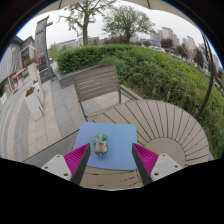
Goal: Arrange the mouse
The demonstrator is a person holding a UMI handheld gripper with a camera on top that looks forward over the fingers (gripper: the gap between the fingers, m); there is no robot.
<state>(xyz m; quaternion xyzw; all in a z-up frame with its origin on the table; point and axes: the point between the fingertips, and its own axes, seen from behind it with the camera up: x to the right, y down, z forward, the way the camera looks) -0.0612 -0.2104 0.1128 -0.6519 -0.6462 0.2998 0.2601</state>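
A small grey-green mouse lies on a blue mat on a round slatted wooden table. The mouse sits on the left part of the mat, pointing away from me. My gripper is open, its magenta pads spread wide at the mat's two near corners. The mouse lies just ahead of the fingers, closer to the left one, untouched. Nothing is held.
A wooden slatted chair stands beyond the table on a paved terrace. A green hedge runs behind it. A planter and a dark sign post stand at the left.
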